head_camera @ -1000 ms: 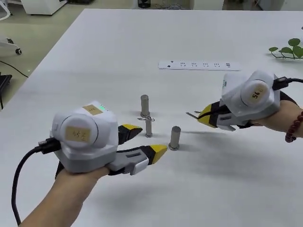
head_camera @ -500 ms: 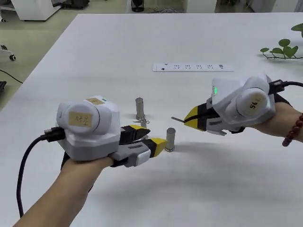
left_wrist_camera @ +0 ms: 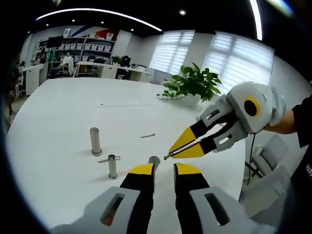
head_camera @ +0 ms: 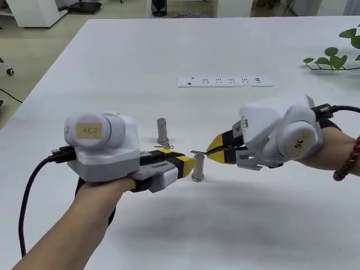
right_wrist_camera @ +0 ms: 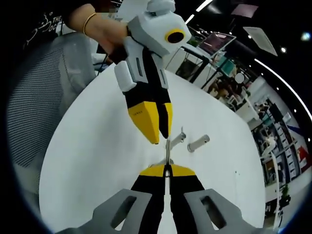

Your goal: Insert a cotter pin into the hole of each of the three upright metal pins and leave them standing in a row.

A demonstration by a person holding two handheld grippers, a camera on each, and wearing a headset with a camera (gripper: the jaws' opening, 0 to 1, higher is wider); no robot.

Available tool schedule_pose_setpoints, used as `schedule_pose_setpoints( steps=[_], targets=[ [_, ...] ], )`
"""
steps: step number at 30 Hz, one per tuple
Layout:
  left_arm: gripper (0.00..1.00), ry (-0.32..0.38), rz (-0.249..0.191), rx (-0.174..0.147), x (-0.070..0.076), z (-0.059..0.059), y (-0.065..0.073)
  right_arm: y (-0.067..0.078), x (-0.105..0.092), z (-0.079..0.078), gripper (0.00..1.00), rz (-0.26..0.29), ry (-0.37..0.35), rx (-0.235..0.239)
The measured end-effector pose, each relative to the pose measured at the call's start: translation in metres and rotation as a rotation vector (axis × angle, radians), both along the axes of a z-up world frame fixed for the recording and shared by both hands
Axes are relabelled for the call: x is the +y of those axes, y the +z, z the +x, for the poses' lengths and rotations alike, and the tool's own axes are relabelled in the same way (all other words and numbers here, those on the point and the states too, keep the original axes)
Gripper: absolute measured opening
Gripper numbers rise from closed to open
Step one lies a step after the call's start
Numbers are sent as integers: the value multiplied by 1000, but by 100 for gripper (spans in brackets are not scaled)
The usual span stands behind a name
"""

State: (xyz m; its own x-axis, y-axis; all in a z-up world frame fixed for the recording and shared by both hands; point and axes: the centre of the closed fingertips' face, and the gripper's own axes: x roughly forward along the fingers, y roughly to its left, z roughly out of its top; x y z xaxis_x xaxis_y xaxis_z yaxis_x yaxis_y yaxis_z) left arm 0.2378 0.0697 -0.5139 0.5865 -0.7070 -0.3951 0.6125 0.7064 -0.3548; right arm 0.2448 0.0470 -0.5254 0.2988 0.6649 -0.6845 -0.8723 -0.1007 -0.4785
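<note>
Three upright metal pins stand on the white table. The far pin [head_camera: 162, 130] [left_wrist_camera: 94, 140] is bare. The middle pin [left_wrist_camera: 112, 165] has a cotter pin through its top. The near pin [head_camera: 198, 167] [left_wrist_camera: 154, 160] stands just past the tips of my left gripper [head_camera: 188, 165] [left_wrist_camera: 165, 169], whose jaws are a narrow gap apart and hold nothing. My right gripper [head_camera: 212, 153] [right_wrist_camera: 166, 170] is shut on a cotter pin [head_camera: 199, 152] [right_wrist_camera: 166, 151]. The cotter pin's free end points at the near pin's top.
A white power strip [head_camera: 225, 82] lies farther back on the table. A green plant [head_camera: 332, 59] sits at the far right edge. One loose cotter pin [left_wrist_camera: 147, 136] lies on the table beyond the pins. Chairs and shelves stand around the table.
Both grippers have closed in on the near pin. My left jaws have narrowed. My right gripper has carried the cotter pin leftward to the pin's top.
</note>
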Motion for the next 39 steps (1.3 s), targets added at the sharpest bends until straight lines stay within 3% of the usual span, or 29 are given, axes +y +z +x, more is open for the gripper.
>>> schedule_pose_setpoints(
  steps=[6, 20, 30, 34, 39],
  targets=[
    [8, 3, -53, 25, -3, 0, 3, 4, 6, -7, 0, -5, 32, -21],
    [1, -7, -69, 16, -6, -3, 6, 9, 12, -12, 0, 3, 43, -34],
    [0, -26, -40, -40, -8, -3, 8, 9, 12, -12, 0, 1, 43, -34],
    [0, -35, -18, -79, -9, -3, 10, 11, 12, -11, 0, 5, 36, -38],
    [0, -47, 1, -99, -9, -2, 10, 10, 11, -11, 0, 22, 12, -3]
  ],
)
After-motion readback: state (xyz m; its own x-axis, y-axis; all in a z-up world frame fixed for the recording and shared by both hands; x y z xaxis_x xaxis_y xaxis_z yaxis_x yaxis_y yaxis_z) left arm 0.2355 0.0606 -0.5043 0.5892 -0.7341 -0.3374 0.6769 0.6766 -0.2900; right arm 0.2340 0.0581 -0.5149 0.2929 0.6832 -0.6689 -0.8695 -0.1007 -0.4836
